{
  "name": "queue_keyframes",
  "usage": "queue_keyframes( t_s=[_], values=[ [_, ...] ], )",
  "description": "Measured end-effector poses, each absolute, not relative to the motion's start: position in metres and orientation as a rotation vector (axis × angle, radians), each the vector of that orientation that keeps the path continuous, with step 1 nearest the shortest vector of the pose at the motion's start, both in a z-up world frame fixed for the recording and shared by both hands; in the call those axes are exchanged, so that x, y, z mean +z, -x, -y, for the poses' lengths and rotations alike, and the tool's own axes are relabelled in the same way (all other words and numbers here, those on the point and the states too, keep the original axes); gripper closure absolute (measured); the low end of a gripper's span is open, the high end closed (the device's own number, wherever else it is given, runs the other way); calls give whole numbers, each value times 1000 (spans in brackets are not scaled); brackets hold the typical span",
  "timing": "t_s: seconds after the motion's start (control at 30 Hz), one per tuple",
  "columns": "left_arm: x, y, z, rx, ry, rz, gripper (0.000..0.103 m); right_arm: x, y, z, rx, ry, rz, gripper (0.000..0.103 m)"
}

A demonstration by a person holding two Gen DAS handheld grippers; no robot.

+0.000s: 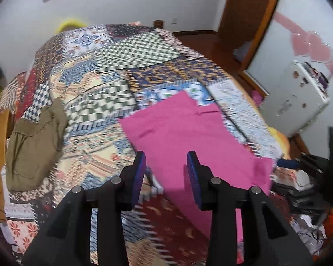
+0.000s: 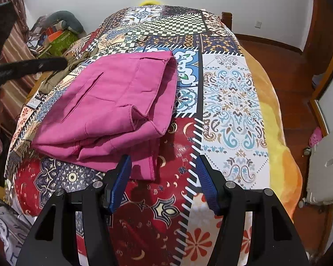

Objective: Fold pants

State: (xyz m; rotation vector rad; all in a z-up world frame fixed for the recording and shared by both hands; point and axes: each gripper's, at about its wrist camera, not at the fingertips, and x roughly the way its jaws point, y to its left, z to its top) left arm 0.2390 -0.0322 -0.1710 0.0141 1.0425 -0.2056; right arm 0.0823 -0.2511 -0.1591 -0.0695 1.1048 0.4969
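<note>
The pink pants lie folded into a thick, layered bundle on the patchwork bedspread, toward the near end of the bed. In the right wrist view the bundle sits from about 10 to 12 o'clock of the right claw, its waistband opening turned toward 1 o'clock and a loose lower hem just beside the claw's left pad at 11 o'clock. That claw stands wide apart and holds nothing, hovering over the red panel of the spread.

In the left wrist view, which is motion-blurred, the pants run as a flat pink sheet from 12 o'clock down to 4 o'clock of the left claw. This claw is also spread apart and empty; whether it touches the cloth I cannot tell. An olive-brown garment lies crumpled at 9 o'clock, well apart from the pants.

Judging by the stacked layers, the folding looks nearly done, and both claws seem to be between grasps. The next move probably calls for either a last fold or a tidying: the right claw would need to close on the trailing hem at 11 o'clock and tuck it level with the rest, while the left steadies the bundle so the layers do not slide
</note>
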Motion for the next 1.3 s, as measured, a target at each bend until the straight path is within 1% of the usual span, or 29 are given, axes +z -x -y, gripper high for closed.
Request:
queue_keyframes(
  t_s=[0.17, 0.23, 0.37, 0.43, 0.5, 0.93, 1.17, 1.3],
  values=[
    [-186, -263, 21, -174, -51, -1068, 66, -160, -77, 250, 492, 88, -1120, 46],
    [-194, -271, 22, -172, -68, -1077, 64, -162, -76, 249, 494, 86, -1130, 46],
    [-213, -284, 26, -171, -106, -1098, 63, -175, -77, 243, 501, 89, -1168, 46],
    [-220, -286, 27, -166, -135, -1087, 60, -180, -79, 240, 503, 87, -1168, 46],
    [-225, -286, 28, -156, -176, -1068, 53, -181, -85, 239, 507, 77, -1168, 46],
    [-231, -270, 11, -149, -240, -1079, 52, -190, -129, 227, 508, 95, -1149, 46],
    [-228, -252, -19, -110, -151, -1103, 52, -192, -158, 217, 525, 104, -1129, 46],
    [-223, -229, -34, -88, -123, -1108, 53, -190, -169, 212, 530, 108, -1116, 46]
  ],
)
